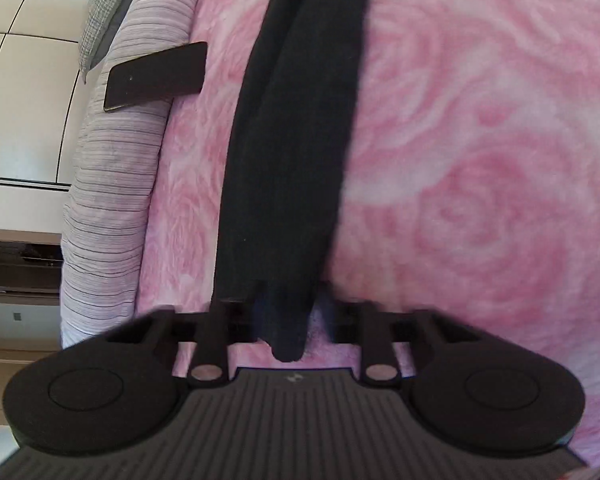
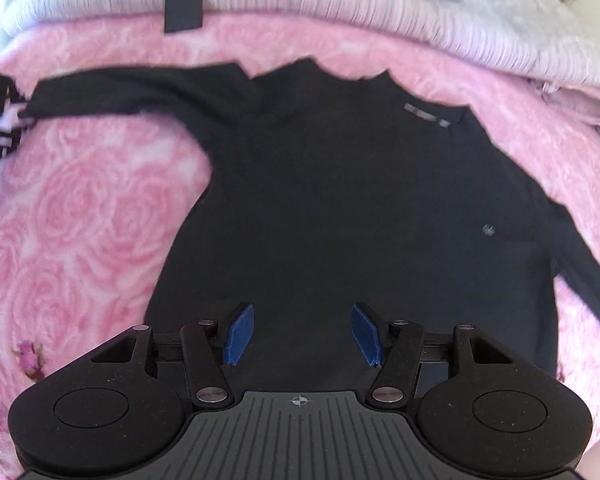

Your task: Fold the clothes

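Observation:
A black long-sleeved sweater (image 2: 340,200) lies flat on a pink rose-patterned blanket (image 2: 80,220), collar toward the far side. Its left sleeve (image 1: 292,140) stretches straight away from my left gripper (image 1: 286,320), which is shut on the sleeve cuff; the fingers are hidden by the cloth. That gripper also shows at the far left of the right wrist view (image 2: 0,120), holding the sleeve end. My right gripper (image 2: 302,334) is open, blue pads (image 2: 240,332) apart, hovering over the sweater's lower body. The right sleeve (image 2: 588,280) runs down at the right edge.
A striped lilac quilt (image 1: 112,200) is rolled along the blanket's far edge (image 2: 300,4). A dark flat rectangular object (image 1: 156,76) lies on it, also seen in the right wrist view (image 2: 184,0). White cabinets (image 1: 24,100) stand beyond the bed.

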Demonstrator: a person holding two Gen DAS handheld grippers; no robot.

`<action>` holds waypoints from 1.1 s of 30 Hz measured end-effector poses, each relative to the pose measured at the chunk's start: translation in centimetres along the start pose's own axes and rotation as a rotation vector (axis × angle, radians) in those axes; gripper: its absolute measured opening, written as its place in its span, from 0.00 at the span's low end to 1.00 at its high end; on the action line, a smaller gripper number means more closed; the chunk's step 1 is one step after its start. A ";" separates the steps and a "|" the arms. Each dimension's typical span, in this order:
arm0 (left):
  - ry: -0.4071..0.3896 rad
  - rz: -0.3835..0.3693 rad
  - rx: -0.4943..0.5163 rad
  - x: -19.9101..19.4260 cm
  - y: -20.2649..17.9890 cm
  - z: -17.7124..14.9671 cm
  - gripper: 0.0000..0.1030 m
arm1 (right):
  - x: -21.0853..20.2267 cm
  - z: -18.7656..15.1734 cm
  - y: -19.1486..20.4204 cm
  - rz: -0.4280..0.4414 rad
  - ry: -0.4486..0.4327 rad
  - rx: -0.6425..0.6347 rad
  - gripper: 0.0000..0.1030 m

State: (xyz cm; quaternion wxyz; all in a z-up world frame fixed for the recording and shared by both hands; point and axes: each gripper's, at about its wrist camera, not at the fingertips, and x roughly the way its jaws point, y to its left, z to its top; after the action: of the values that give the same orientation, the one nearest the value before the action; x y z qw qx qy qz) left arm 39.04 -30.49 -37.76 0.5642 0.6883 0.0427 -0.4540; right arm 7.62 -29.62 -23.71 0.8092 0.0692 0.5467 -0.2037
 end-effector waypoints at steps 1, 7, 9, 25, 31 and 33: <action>0.007 -0.011 -0.011 0.1 0.4 -0.3 0.02 | 0.2 0.2 0.5 0.002 0.005 -0.005 0.57; 0.065 -0.061 -0.058 -1.9 2.2 -2.6 0.02 | -0.3 1.8 1.5 0.001 -0.050 -0.017 0.57; 0.077 -0.076 -0.024 -2.1 1.4 -2.2 0.03 | -0.3 2.0 1.2 -0.007 -0.051 -0.008 0.57; 0.232 -0.139 -0.535 -14.9 4.9 -1.8 0.36 | -10.0 -5.3 -12.5 -0.160 -0.060 0.403 0.94; 0.159 -0.233 -0.774 -28.3 3.1 2.1 0.42 | -14.8 -11.5 -19.2 -0.119 -0.099 0.478 0.94; 0.137 -0.272 -0.837 -32.5 1.5 4.1 0.50 | -16.3 -13.7 -21.2 -0.097 -0.112 0.496 0.94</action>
State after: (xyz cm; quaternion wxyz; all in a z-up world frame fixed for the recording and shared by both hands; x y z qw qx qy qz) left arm 18.55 -19.64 -14.61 0.7252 0.4170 0.3503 -0.4213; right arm -17.90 -40.12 -11.88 0.7857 0.2281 0.4370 -0.3736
